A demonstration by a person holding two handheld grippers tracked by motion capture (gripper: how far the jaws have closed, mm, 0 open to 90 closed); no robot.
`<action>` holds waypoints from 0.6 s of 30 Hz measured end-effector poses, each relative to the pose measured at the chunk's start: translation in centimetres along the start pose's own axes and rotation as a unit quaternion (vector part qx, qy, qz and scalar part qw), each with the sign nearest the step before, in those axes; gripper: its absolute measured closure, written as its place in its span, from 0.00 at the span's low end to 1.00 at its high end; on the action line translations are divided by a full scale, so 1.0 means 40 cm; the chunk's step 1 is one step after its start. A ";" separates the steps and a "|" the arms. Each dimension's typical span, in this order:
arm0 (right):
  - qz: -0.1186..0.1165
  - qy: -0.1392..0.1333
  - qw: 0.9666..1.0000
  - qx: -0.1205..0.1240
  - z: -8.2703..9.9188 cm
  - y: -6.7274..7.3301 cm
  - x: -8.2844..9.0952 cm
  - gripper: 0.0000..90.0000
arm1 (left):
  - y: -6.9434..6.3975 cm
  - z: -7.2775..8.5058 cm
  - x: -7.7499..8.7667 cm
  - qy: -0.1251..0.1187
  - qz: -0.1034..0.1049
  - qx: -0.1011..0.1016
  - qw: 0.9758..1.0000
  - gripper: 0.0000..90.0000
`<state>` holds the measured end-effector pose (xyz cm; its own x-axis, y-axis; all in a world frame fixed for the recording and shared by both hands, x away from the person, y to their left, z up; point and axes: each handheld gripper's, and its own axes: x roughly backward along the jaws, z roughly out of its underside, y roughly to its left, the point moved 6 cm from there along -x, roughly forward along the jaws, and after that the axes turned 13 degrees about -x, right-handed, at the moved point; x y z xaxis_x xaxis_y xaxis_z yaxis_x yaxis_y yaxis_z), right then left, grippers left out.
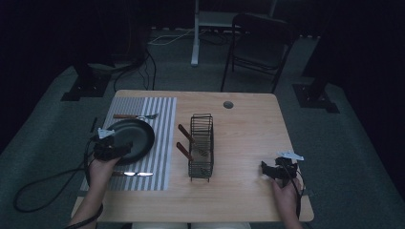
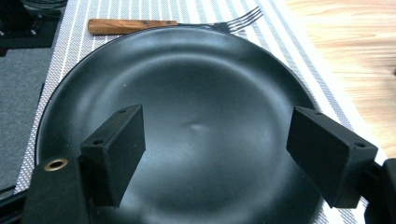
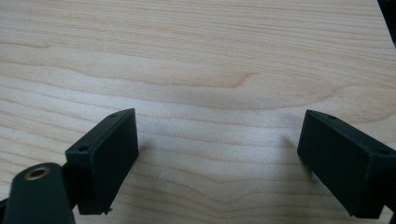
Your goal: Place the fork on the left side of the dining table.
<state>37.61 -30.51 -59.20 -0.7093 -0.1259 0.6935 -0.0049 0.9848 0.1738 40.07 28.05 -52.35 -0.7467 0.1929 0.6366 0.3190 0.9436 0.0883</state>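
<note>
The left gripper (image 2: 215, 158) hangs just over the near edge of the plate (image 2: 196, 93). Its jaws stand wide apart with nothing between them. The plate is right under it and stretches away in front of it, so the left hand is by far the nearer one. The plate is round and black and has no long side; its near rim is the closest part to pinch. I think the next move is to come down on that rim.

The right gripper (image 3: 217, 163) is well apart from the plate, at the near right corner of the table (image 1: 248, 138). Its jaws are wide apart too, holding nothing, with bare wood under them.

The plate lies on a striped mat (image 1: 162, 143) on the left side of the table. A knife (image 1: 136, 174) lies on the mat just on the near side of the plate, close by the left hand (image 1: 101, 168). A fork (image 2: 173, 24) with a wooden handle lies just beyond the plate, its long side running across, tines pointing right.

In the middle of the table stands a wire rack (image 1: 201, 145), with two wooden handles (image 1: 184, 142) sticking out to its left. It sits between the two hands.

Farther off, the table has a small round hole (image 1: 228, 104). Behind it the room is dark, with a grey floor (image 1: 334, 138), a chair (image 1: 260, 43) and some cables (image 1: 143, 67).
</note>
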 end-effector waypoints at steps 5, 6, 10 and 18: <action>0.000 0.000 1.000 0.000 0.000 0.000 0.000 0.13 | -0.014 0.024 0.027 -0.008 0.006 0.003 1.000 0.22; 0.000 0.000 1.000 0.000 0.000 0.000 0.000 0.13 | -0.019 0.029 0.031 -0.009 0.007 0.001 1.000 0.22; 0.000 0.000 1.000 0.000 0.000 0.000 0.000 0.13 | -0.037 0.049 0.040 -0.006 0.013 -0.009 1.000 0.22; 0.000 0.000 1.000 -0.001 0.000 0.001 0.000 0.13 | -0.063 0.089 0.069 -0.013 0.016 -0.015 1.000 0.22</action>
<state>37.61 -30.49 -59.19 -0.7093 -0.1259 0.6936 -0.0032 0.9845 0.1755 35.14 27.15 -53.56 -0.7507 0.2300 0.6193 0.3603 0.9283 0.0921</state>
